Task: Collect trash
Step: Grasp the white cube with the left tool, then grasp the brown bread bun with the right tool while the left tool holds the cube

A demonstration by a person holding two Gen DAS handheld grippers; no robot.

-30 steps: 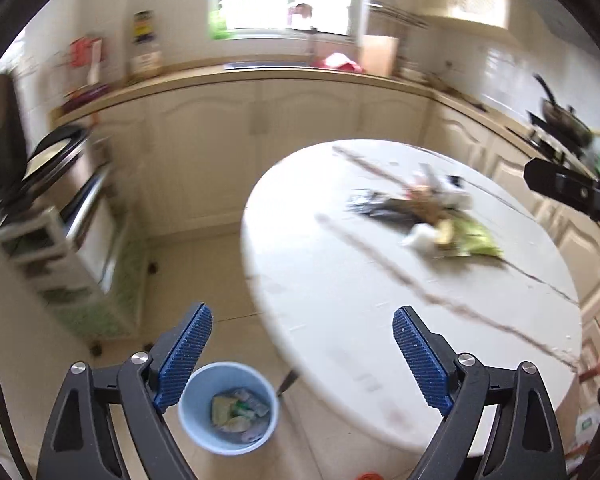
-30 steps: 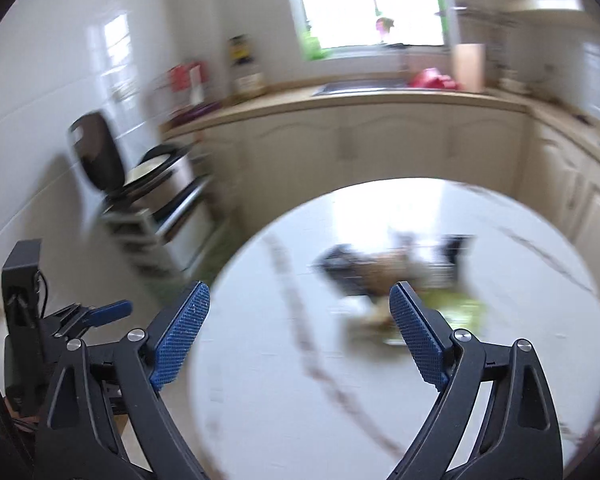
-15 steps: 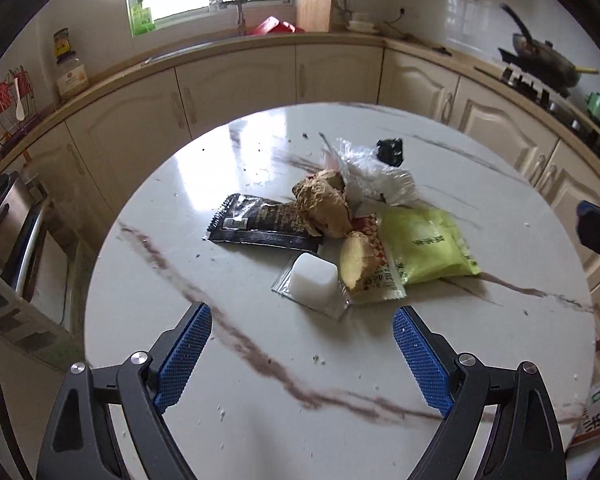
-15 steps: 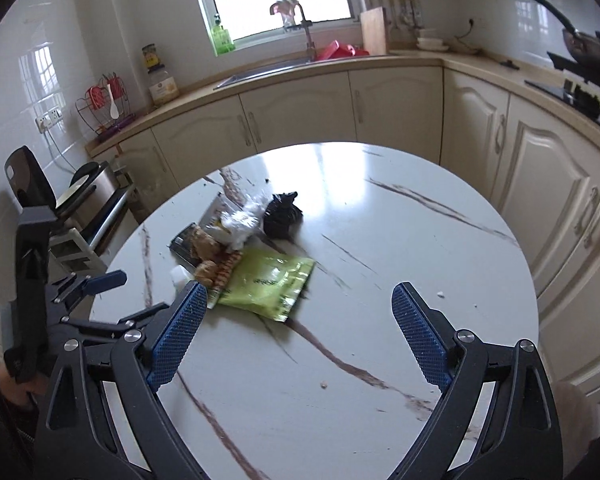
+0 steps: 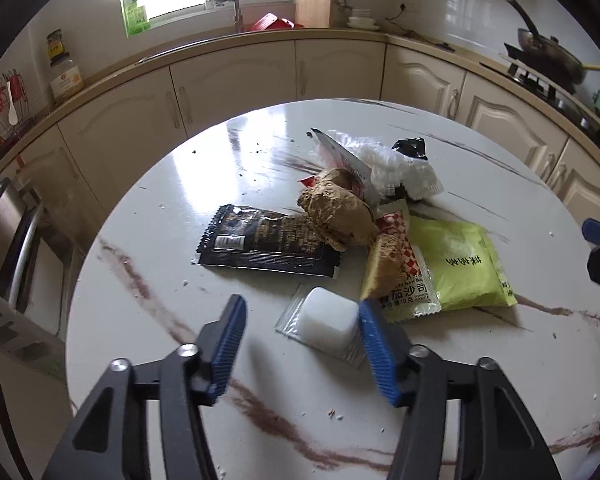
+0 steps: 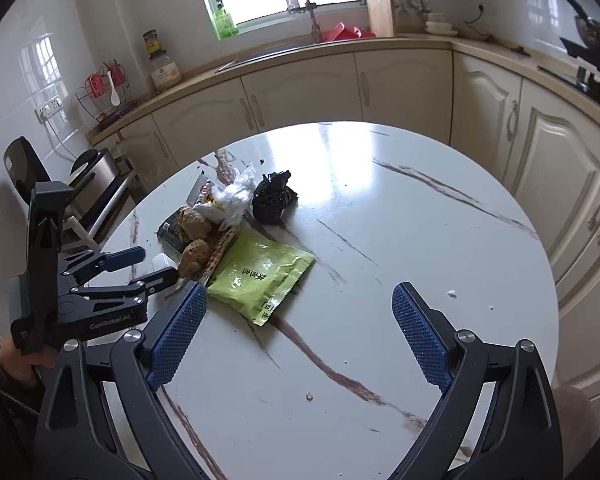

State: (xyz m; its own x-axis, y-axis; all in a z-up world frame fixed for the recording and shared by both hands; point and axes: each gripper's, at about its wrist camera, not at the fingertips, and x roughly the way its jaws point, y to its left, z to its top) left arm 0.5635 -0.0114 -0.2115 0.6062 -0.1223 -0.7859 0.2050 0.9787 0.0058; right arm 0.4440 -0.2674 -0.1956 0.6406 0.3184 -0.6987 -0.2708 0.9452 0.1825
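Since bin view was left, pile is framed close. Left gripper (image 5: 300, 334): jaws lately narrowed, not clamped, white cup (image 5: 330, 322) between pads. Right gripper (image 6: 300, 340): spread wide, nothing held. Pickup judged imminent.

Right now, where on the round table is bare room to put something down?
The table is bare from the green packet to its cupboard-side rim, and around the right gripper. It is crowded around the black wrapper, brown lumps and left gripper.

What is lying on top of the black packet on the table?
A brown crumpled lump lies over the right end of the black packet. The part of the packet beneath the lump is hidden.
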